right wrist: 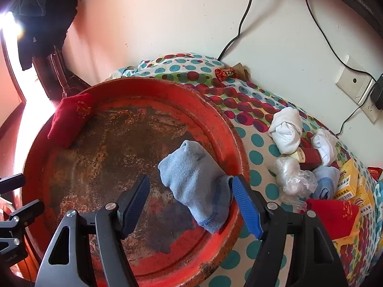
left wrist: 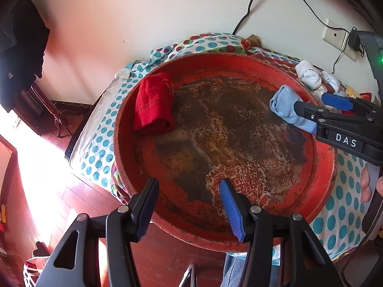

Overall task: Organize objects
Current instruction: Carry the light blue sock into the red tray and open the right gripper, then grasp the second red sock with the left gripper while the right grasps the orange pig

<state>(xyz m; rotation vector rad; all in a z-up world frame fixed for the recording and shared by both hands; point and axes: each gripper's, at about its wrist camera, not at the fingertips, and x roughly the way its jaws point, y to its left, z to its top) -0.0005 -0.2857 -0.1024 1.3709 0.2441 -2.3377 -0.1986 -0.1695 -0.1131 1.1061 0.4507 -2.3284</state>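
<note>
The light blue sock [right wrist: 196, 184] lies at the red tray's [right wrist: 215, 117] three-o'clock rim, long axis toward eleven o'clock, between the right gripper's [right wrist: 191, 205] parted jaws, while the left gripper [left wrist: 189, 208] hangs open at six.

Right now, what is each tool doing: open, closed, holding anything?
Left tool: open, empty, above the red tray.
Right tool: open; the light blue sock lies between its fingers on the tray rim, not clamped.

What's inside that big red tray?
Inside the red tray: a folded red sock and a light blue sock lying against the rim. Whatever is beneath them is covered.
</note>
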